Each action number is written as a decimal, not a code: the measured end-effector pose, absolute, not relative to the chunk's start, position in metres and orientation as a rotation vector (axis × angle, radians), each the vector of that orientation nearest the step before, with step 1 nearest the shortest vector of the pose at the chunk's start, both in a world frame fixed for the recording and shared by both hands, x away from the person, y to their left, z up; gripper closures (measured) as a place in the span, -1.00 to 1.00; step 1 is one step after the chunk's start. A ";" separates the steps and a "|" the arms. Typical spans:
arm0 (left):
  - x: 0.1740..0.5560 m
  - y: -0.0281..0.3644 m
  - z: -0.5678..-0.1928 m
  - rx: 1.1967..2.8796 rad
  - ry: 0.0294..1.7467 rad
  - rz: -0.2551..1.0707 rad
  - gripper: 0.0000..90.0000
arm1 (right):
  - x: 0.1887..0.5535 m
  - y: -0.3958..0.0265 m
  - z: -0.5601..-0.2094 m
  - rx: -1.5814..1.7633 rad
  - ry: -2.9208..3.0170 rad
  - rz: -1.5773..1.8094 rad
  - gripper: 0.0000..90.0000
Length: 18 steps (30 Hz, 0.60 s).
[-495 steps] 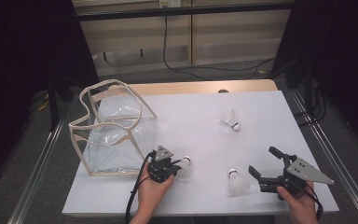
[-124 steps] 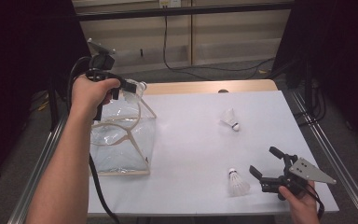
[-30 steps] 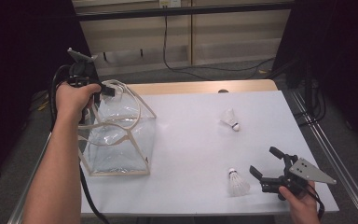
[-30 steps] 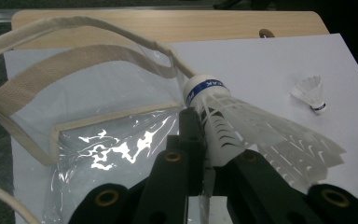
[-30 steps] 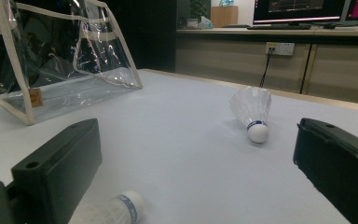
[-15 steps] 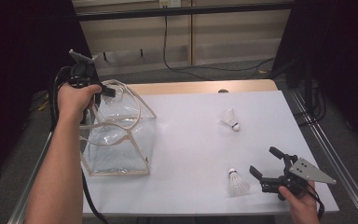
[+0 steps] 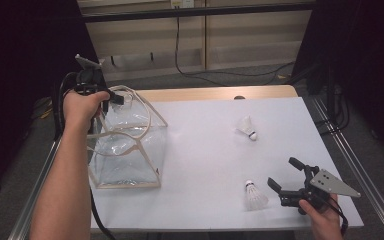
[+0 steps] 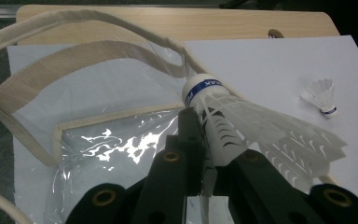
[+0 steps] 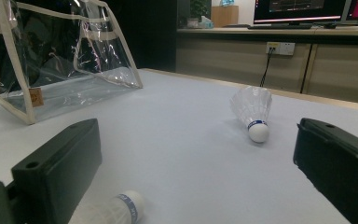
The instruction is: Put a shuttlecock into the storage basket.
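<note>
Count three shuttlecocks and one clear bag on the white surface (image 7: 205,130).

1. Held shuttlecock (image 8: 242,123): your left gripper (image 8: 205,154) has its fingers closed on the feather skirt. The cork, banded in blue, points away from the gripper toward the bag's handles. In the high view your left gripper (image 7: 111,97) is raised above the bag's open top at the left side of the surface.

2. Far shuttlecock (image 7: 246,128): it lies on its side on the right half of the surface, well apart from both grippers. In the right gripper view this far shuttlecock (image 9: 253,112) lies between and beyond the two fingers, cork nearest the camera.

3. Near shuttlecock (image 7: 254,196): it lies just beside your right gripper (image 7: 285,175), on that gripper's left, cork pointing away from you. In the right gripper view its cork end (image 9: 121,207) lies close against the inside of the left-hand finger; contact cannot be judged.

4. Clear bag (image 7: 130,150): it stands upright on the left part of the surface, with cream trim and two cream handle loops. Its mouth is open upward.

Your right gripper rests low at the near right corner of the surface. Its fingers stand wide open and grip nothing.
</note>
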<state>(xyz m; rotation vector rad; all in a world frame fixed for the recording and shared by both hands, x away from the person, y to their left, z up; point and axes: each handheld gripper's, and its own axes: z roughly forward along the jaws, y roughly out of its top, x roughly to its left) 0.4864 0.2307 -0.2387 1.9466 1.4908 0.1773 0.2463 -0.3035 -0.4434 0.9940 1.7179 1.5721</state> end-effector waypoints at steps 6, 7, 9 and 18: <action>0.488 0.232 -0.240 1.956 1.495 0.179 0.93 | 0.246 -0.303 -0.444 1.000 1.720 1.574 -0.98; 0.488 0.231 -0.240 1.938 1.504 0.180 0.92 | 0.246 -0.303 -0.444 0.998 1.723 1.572 -0.98; 0.489 0.232 -0.241 1.952 1.501 0.186 0.91 | 0.246 -0.303 -0.444 0.993 1.723 1.574 -0.98; 0.489 0.231 -0.242 1.944 1.507 0.215 0.74 | 0.246 -0.303 -0.444 0.992 1.723 1.575 -0.98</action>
